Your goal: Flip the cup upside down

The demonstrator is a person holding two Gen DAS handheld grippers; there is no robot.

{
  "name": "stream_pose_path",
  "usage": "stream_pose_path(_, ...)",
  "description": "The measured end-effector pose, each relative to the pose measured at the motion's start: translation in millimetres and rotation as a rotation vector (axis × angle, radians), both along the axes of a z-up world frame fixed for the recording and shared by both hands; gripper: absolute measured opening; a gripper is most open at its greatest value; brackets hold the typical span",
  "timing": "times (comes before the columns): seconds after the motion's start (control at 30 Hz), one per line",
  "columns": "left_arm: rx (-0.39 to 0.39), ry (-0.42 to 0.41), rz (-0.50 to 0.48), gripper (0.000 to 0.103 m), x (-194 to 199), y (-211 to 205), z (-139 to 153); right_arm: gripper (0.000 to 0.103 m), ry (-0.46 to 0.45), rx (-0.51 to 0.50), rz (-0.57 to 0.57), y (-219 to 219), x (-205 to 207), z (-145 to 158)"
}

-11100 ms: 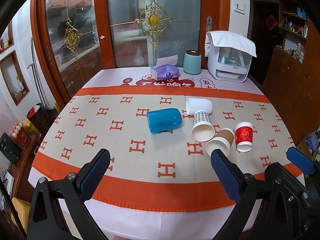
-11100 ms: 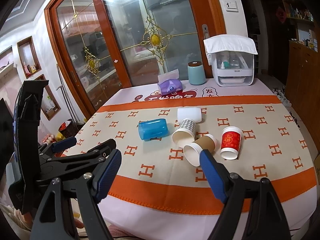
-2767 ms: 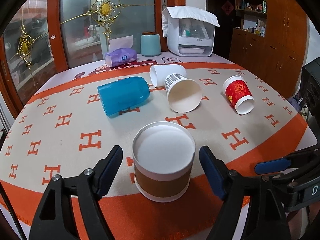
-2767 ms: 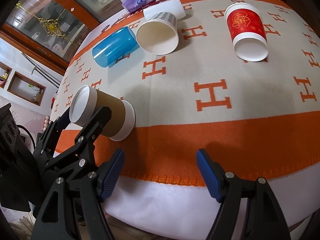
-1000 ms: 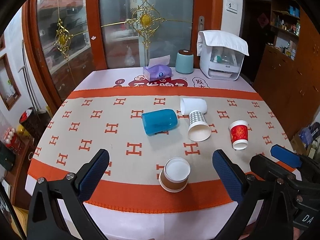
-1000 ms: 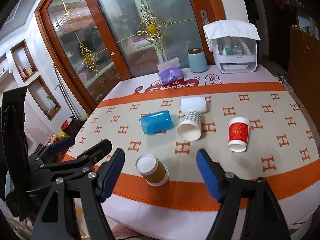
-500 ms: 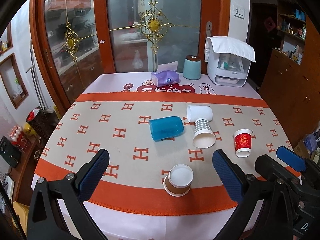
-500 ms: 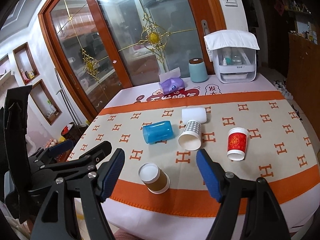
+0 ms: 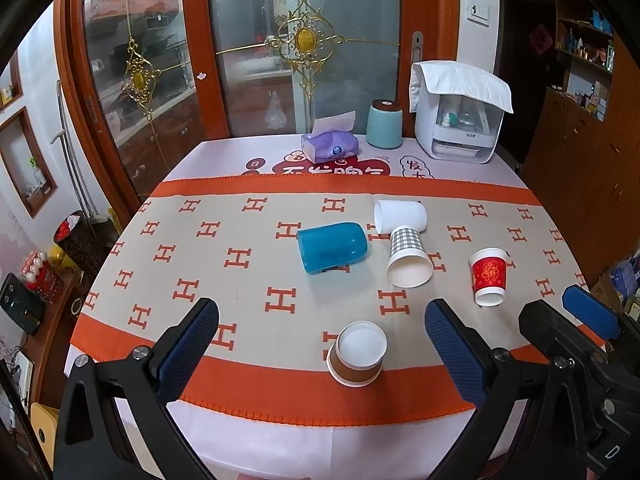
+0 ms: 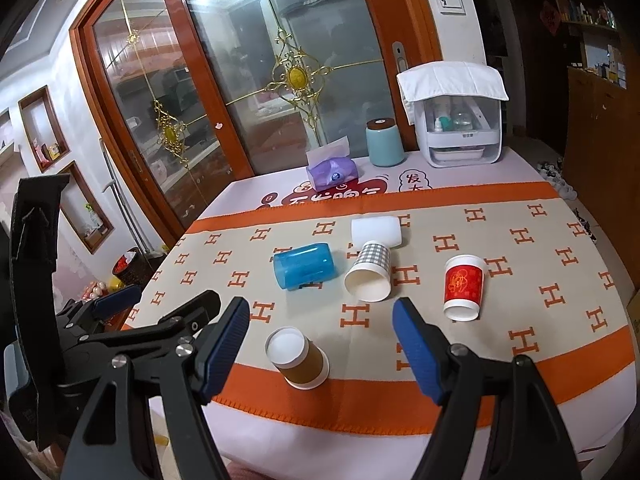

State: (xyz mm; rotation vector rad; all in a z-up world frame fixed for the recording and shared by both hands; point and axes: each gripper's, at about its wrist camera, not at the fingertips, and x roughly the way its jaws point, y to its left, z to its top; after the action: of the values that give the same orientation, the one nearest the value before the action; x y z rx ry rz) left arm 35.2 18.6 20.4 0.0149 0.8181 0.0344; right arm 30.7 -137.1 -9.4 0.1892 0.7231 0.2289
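Observation:
A brown paper cup (image 9: 357, 355) stands upside down on the orange band near the table's front edge; it also shows in the right wrist view (image 10: 298, 357). My left gripper (image 9: 320, 344) is open and empty, held back above the front edge, with the cup between its fingers in view but apart from them. My right gripper (image 10: 320, 340) is open and empty, also held back. A red cup (image 9: 487, 277) stands upside down at the right. A checked cup (image 9: 408, 257), a white cup (image 9: 400, 216) and a blue tumbler (image 9: 332, 246) lie on their sides mid-table.
A purple tissue pack (image 9: 330, 146), a teal canister (image 9: 385, 124) and a white appliance (image 9: 460, 120) under a cloth stand at the table's back. Glass doors rise behind. The left gripper's body (image 10: 80, 320) shows at the left of the right wrist view.
Both grippers have drawn back and up a little from the table. The brown cup stays upside down where it was set; other cups have not moved.

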Motion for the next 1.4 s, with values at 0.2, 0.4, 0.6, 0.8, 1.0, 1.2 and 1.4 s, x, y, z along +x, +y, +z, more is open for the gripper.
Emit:
stream_pose_path(0.2, -0.007, 0.016, 0.002, 0.102, 2, 0, -3, 0.075, 0.003, 0.000, 0.001, 0, 0, -1)
stream_pose_path(0.4, -0.009, 0.019, 0.003, 0.102, 1, 1, -3, 0.075, 0.006, 0.005, 0.001, 1, 0, -1)
stream_pose_path(0.6, -0.013, 0.022, 0.001, 0.102, 1, 2, -5, 0.074, 0.005, 0.003, 0.001, 1, 1, -1)
stream_pose_path(0.8, -0.017, 0.032, -0.002, 0.102, 1, 4, -7, 0.075, 0.012, 0.004, 0.000, 4, 1, -3)
stream_pose_path(1.0, -0.020, 0.042, -0.003, 0.102, 3, 3, -10, 0.074, 0.015, 0.005, -0.001, 6, 0, -4)
stream_pose_path(1.2, -0.022, 0.045, -0.005, 0.102, 5, 2, -11, 0.075, 0.016, 0.005, -0.001, 6, 1, -4)
stream_pose_path(1.4, -0.022, 0.049, -0.005, 0.102, 6, 2, -12, 0.075, 0.016, 0.006, -0.001, 6, 1, -4)
